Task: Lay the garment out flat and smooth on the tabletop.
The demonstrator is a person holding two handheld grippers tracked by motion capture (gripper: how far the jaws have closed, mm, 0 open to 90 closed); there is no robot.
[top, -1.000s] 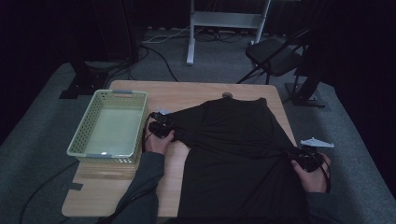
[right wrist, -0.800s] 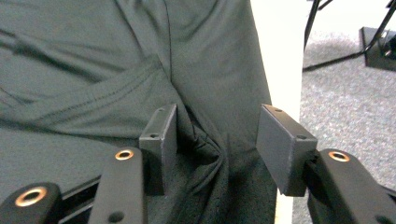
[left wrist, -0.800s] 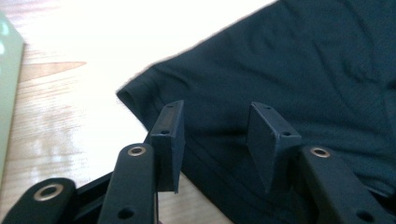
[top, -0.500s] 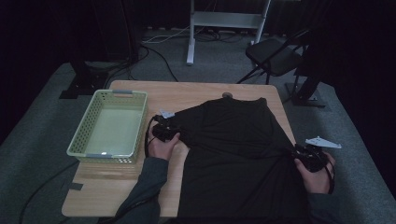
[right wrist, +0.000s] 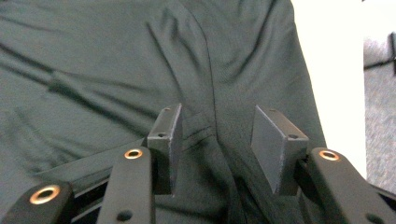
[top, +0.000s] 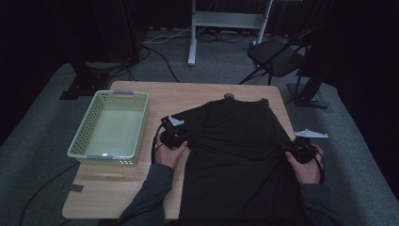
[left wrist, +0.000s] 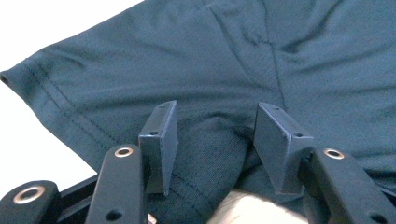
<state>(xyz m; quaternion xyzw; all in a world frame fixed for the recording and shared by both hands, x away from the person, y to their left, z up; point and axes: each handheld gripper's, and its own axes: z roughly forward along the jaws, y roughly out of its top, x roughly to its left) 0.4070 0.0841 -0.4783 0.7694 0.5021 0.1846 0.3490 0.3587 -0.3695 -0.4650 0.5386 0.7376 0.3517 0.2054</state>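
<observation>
We see the shirt spread flat on the tabletop, right of the basket, collar away from us, long axis running toward us. Left hand-held gripper and right hand-held gripper both gape over its fabric, gripping nothing.
</observation>
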